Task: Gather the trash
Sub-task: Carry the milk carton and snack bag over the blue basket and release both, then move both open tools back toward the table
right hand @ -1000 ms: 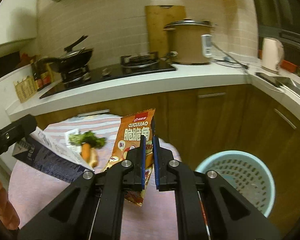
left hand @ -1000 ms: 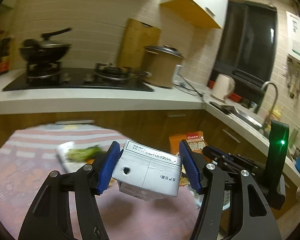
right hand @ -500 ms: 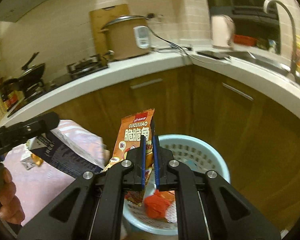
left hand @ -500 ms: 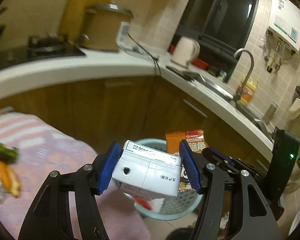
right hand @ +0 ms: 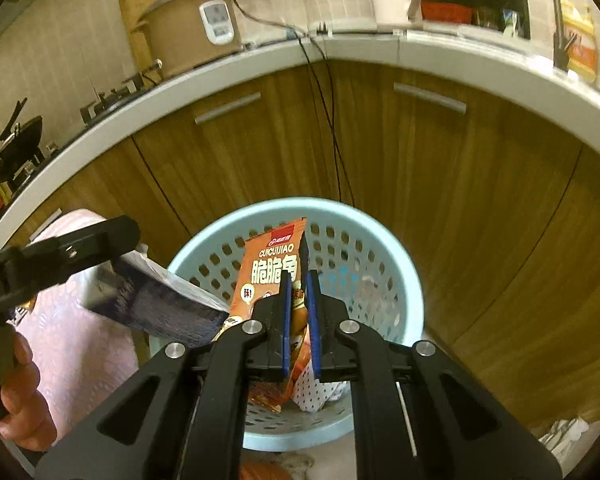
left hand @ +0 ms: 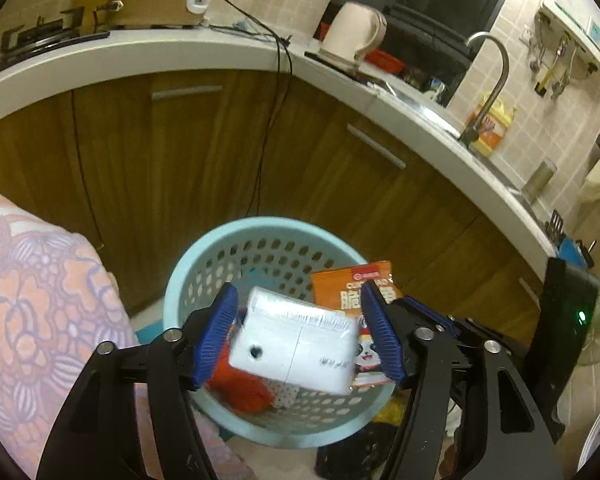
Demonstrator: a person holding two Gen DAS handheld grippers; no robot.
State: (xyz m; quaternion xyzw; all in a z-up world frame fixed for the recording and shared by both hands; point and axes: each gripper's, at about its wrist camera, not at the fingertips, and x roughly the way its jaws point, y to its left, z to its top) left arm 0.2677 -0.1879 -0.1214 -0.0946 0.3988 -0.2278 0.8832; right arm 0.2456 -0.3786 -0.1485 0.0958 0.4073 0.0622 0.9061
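the left gripper [left hand: 300, 332] is wide open around a white carton [left hand: 296, 346]. in this view the carton looks blurred and there are gaps between it and both blue pads [left hand: 216, 332], so i think the jaws have let go of it and it is loose above the basket. the right gripper [right hand: 300, 312] is almost closed and it pinches an orange snack bag [right hand: 272, 268] by its lower part; the top of the bag stands up between the fingers.

both things are right over the light blue basket [left hand: 188, 268], which stands on the floor in front of the brown cabinet doors [left hand: 172, 148]. inside it i see something red [left hand: 240, 384] and a dotted wrapper [right hand: 316, 392].

the carton looks light and stiff, probably empty, with smooth sides, so it is best held across its 2 flat faces. the snack bag is thin, soft and slippery; a pinch near a sealed edge is enough.

beside the basket there is a table with a pink cloth [left hand: 40, 300]. farther away, on the white counter [left hand: 236, 52], stands a kettle [left hand: 354, 30], and the right view shows a rice cooker [right hand: 192, 32].
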